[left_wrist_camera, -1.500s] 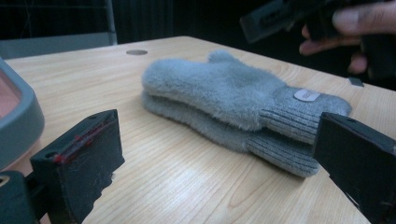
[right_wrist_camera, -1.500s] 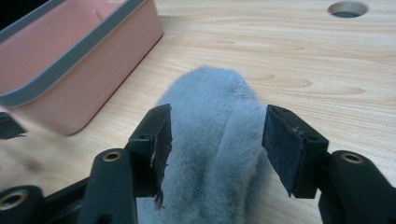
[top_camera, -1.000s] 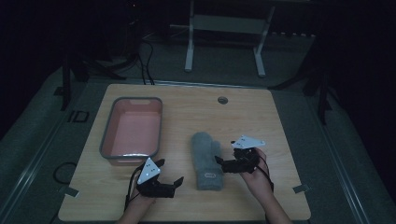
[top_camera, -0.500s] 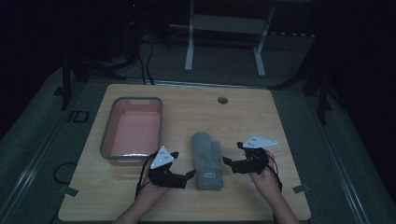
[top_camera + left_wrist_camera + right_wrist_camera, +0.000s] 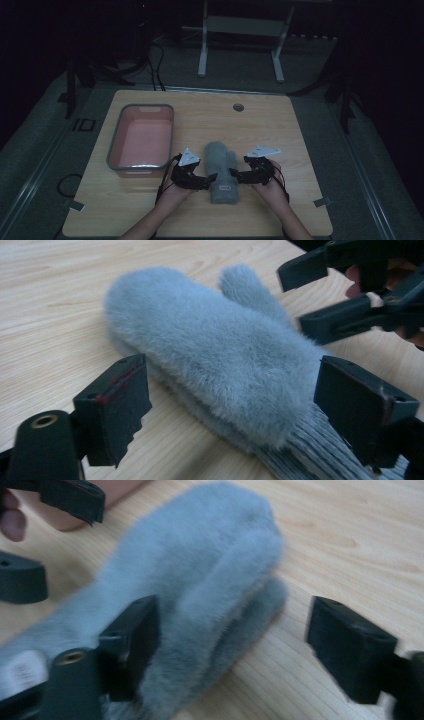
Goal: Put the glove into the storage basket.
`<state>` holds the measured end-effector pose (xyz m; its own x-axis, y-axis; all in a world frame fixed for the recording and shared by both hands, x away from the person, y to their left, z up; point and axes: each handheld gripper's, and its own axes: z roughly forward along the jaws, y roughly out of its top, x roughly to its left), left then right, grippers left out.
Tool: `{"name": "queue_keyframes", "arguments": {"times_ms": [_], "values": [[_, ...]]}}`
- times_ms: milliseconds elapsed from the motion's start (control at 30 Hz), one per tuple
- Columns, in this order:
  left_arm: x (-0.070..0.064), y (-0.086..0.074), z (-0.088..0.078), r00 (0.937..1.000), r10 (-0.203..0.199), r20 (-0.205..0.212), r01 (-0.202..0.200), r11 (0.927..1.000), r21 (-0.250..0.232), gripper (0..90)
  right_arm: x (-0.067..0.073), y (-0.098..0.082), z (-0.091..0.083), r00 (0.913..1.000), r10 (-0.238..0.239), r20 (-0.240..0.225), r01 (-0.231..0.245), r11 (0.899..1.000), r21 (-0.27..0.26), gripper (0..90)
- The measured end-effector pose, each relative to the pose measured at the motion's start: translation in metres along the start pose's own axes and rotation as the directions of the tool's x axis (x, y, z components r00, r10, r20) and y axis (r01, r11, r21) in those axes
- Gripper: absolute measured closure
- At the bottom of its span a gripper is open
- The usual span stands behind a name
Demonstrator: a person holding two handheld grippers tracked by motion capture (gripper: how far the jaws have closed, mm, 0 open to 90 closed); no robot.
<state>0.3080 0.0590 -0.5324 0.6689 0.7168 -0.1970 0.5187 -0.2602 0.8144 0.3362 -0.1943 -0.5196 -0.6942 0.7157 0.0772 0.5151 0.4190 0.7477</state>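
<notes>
A grey furry mitten (image 5: 221, 170) lies flat on the wooden counter (image 5: 300, 150), low in the middle of the high view, with its ribbed cuff toward the bottom edge and its thumb on the right side. In the left gripper view the mitten (image 5: 215, 350) stretches from the upper left toward the lower right, its cuff between the jaws. The left tool (image 5: 207, 180) sits at the mitten's lower left side; its jaws stand apart, have just been closing, and do not press on the fur. The right tool (image 5: 239, 175) sits at the mitten's lower right side, jaws also apart and just closing, with the fur (image 5: 200, 580) between them. A pink tub (image 5: 142, 140) with a grey rim stands on the counter left of the mitten, well apart from it.
</notes>
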Motion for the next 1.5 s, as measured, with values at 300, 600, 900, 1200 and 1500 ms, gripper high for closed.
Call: {"name": "queue_keyframes", "arguments": {"times_ms": [300,600,900,1200,1500], "values": [[0.009,0.001,0.024,0.9993,-0.036,-0.013,0.037,0.9926,0.116,20.3,-0.005,-0.009,0.021,0.9976,0.049,-0.049,-0.043,0.992,0.115,34.6],[0.018,-0.002,0.039,0.9994,-0.035,-0.002,0.034,0.9776,0.207,20.4,-0.005,-0.002,0.034,0.9942,0.001,-0.107,0.020,0.981,0.195,34.2],[0.019,-0.002,0.043,0.9911,-0.048,0.124,0.023,0.9801,0.197,58.6,-0.002,0.001,0.033,0.9847,0.007,-0.174,0.033,0.974,0.223,64.6],[0.013,0.002,0.035,0.9903,-0.028,0.136,0.005,0.9871,0.160,79.6,0.016,0.000,0.022,0.9924,-0.075,-0.098,0.090,0.983,0.158,80.6],[0.007,0.029,0.007,0.9926,-0.025,0.119,0.014,0.9958,0.090,79.7,0.016,0.024,-0.003,0.9894,-0.064,-0.130,0.074,0.994,0.077,81.7]]}}
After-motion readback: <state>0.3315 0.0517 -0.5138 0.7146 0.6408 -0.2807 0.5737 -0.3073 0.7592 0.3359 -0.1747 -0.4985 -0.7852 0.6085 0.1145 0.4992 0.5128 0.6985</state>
